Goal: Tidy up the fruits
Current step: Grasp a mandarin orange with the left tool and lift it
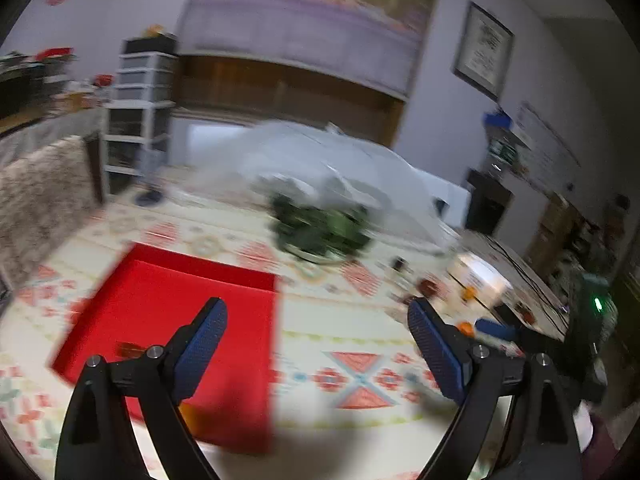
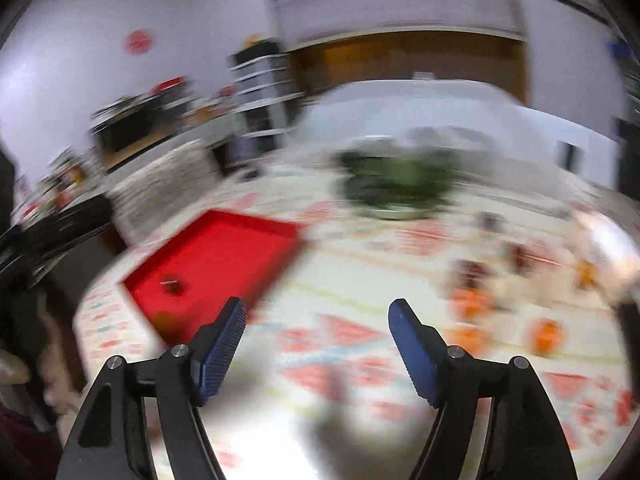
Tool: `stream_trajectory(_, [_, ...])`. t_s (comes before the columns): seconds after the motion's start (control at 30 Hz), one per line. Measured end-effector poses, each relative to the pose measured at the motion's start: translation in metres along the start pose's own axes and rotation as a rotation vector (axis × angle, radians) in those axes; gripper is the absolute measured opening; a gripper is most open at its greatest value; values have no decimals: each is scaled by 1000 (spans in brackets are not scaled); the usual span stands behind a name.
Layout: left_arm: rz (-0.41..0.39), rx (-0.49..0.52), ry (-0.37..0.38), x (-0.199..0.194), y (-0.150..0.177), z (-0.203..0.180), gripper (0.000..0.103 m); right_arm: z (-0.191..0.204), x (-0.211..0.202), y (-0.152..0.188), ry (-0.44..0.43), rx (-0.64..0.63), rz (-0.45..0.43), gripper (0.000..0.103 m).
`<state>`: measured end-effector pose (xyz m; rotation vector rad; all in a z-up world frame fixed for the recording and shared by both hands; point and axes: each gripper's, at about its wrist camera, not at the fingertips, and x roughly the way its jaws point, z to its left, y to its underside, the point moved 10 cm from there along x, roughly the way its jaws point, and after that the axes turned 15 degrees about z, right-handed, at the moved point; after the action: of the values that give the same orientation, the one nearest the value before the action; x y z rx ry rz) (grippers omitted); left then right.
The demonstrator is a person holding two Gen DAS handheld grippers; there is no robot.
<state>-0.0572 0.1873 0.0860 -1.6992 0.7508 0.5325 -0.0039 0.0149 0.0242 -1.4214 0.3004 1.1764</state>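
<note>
Mostly blurred frames, both views. Far left on the desk (image 2: 360,432), with its patterned cloth: red tray (image 1: 224,280) (image 2: 256,226), rectangular; in the right wrist view its long axis runs from the near-left corner up toward far-right. Inside it, near the closer end, one small dark fruit (image 2: 173,285) with a short stem that seems to point left, and an orange-ish fruit (image 2: 166,320) at the near edge; types cannot be told through the blur. Left gripper (image 1: 318,312) hangs over the tray's right side, fingers (image 1: 208,344) wide apart, nothing between them. Right gripper (image 2: 318,314) is over bare cloth just right of the tray, fingers (image 2: 412,348) also spread, holding nothing. Centre back: leafy green plant on a plate (image 2: 400,184) (image 1: 320,228), with a clear plastic sheet (image 1: 340,160) behind it. Right side of the desk: scattered orange fruits (image 2: 546,334) and a few darker reddish ones (image 2: 468,274), lying loose on the cloth, well apart from the tray; orientation unreadable. Behind them, a white shiny item (image 1: 480,276), too blurred to name.
</note>
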Motion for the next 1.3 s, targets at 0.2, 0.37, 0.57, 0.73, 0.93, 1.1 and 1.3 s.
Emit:
stream_trajectory(0.2, [150, 106, 59, 77, 18, -76, 91, -143, -7, 20, 74, 249, 61, 71])
stream_trajectory(0.37, [262, 185, 99, 136, 36, -124, 87, -172, 15, 20, 46, 286, 102, 58])
stream_trajectory(0.57, [308, 258, 64, 176, 47, -146, 86, -174, 43, 12, 52, 262, 132, 58])
stream_trajectory(0.73, [354, 281, 50, 202, 50, -147, 82, -178, 56, 11, 40, 263, 148, 58])
stream_trajectory(0.93, [411, 327, 50, 224, 59, -159, 42, -180, 67, 14, 29, 262, 170, 58])
stream_trajectory(1.1, [412, 332, 34, 229, 59, -163, 33, -175, 67, 15, 34, 235, 176, 55])
stream_trajectory(1.3, [375, 293, 42, 207, 55, -156, 33, -168, 65, 18, 56, 211, 178, 39])
